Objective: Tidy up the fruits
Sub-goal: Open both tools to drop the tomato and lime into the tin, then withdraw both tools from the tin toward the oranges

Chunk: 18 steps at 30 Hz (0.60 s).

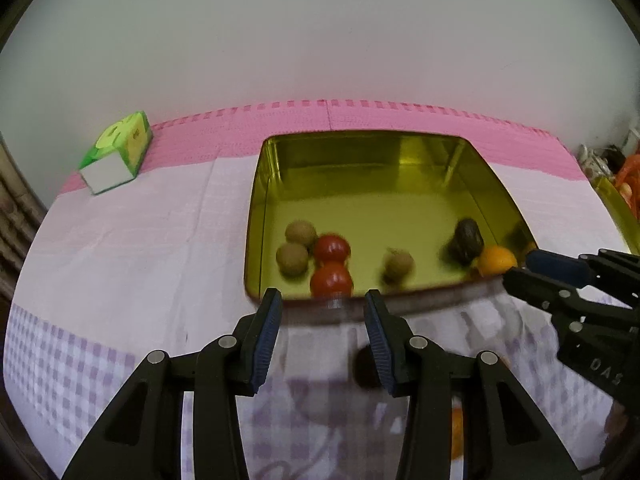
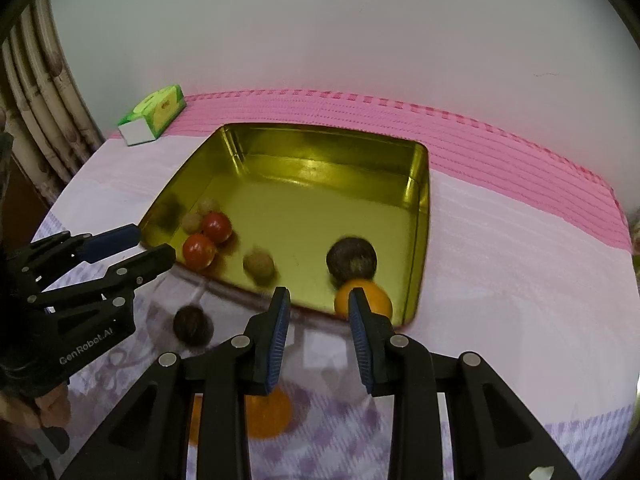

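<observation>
Currently both grippers hover at the near rim of the tin (image 2: 420, 216), nothing between their jaws. Left gripper (image 1: 322, 312) is unclenched and empty; right gripper (image 2: 316, 308) stands ajar and empty too. Inside the tin: two tomatoes (image 2: 208, 238), small brown fruits (image 2: 259, 266), a dark fruit (image 2: 351, 260), an orange (image 2: 376, 300). One dark fruit (image 2: 193, 325) and another orange (image 2: 266, 416) lie on the cloth outside. Judgement: round, smooth, light fruit will roll; tomatoes bruise, so pinch gently across the widest part.
</observation>
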Tool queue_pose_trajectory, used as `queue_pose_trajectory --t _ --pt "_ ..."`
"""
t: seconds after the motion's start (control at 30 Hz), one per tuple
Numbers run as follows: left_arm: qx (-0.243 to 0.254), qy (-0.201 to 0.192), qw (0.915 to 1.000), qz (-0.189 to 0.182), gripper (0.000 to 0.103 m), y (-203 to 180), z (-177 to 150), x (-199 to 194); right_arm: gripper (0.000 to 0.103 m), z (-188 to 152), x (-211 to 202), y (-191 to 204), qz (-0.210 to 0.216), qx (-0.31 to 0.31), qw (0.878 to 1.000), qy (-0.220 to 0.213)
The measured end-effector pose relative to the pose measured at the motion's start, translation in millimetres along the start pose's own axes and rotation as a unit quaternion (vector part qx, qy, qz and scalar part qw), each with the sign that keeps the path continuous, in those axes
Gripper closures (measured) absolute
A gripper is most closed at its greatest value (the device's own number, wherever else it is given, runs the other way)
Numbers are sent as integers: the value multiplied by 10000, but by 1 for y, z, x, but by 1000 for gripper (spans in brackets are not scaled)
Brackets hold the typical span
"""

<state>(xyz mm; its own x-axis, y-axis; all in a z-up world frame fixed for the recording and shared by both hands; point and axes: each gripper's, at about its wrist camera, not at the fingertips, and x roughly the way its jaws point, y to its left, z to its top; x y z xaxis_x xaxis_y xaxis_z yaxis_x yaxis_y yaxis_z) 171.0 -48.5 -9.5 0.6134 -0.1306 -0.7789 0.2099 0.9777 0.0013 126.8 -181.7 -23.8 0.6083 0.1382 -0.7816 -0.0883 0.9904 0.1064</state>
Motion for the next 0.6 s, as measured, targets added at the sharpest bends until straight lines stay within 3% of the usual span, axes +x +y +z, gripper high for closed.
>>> queue_pose_trajectory --t 0.2,0.4,0.6 --pt "58 228 9997 38 59 -2 -40 -5 74 -42 -9 -2 36 -26 9997 236" --pt "-236 492 9984 112 59 10 -73 -3 75 -77 -7 4 149 -34 9986 515" --pt "-376 548 9977 125 59 16 -89 -6 75 -87 2 11 205 -63 9976 652"
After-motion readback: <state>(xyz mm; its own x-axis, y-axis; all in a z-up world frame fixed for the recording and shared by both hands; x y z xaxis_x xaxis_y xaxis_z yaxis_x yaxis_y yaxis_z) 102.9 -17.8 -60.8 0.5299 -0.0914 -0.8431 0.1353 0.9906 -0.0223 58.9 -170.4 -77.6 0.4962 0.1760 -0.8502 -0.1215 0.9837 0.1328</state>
